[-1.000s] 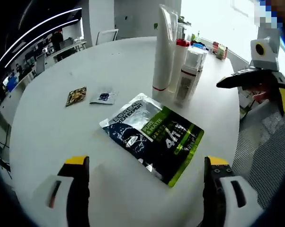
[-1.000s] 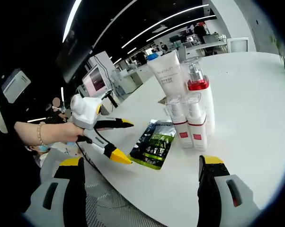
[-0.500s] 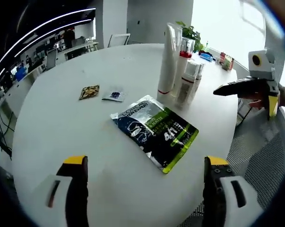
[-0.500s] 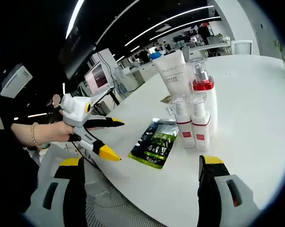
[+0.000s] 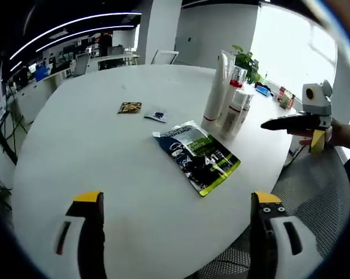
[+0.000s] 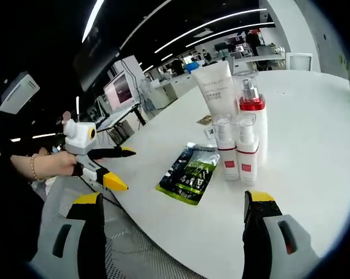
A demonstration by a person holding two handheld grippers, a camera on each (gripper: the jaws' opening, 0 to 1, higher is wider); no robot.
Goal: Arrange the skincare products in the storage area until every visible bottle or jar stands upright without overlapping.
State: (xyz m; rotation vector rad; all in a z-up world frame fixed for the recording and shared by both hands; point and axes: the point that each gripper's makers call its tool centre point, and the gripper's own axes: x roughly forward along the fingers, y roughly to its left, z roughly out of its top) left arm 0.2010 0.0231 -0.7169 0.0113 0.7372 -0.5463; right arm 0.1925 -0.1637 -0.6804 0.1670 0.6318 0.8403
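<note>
A tall white tube [image 5: 214,88] stands upright on the round white table [image 5: 105,151], beside a red-collared pump bottle [image 5: 232,93] and two small white bottles [image 5: 240,109]. A green and black sachet [image 5: 197,157] lies flat in front of them. My left gripper [image 5: 176,200] is open, held back above the table's near side. In the right gripper view the tube [image 6: 217,87], the pump bottle [image 6: 252,113] and the small bottles [image 6: 225,151] stand together, with the sachet [image 6: 190,172] flat to their left. My right gripper [image 6: 175,200] is open and holds nothing.
Two small flat packets [image 5: 129,107] [image 5: 157,115] lie further in on the table. The right gripper [image 5: 291,133] hangs off the table's edge; a mesh chair seat [image 5: 314,192] is below it. The left gripper [image 6: 124,170] is held in a hand off the table's edge. Office desks stand behind.
Both cameras have drawn back from the table, so bottles and sachet look smaller. In the right gripper view, the left gripper has moved away from the sachet. Nothing on the table shifted.
</note>
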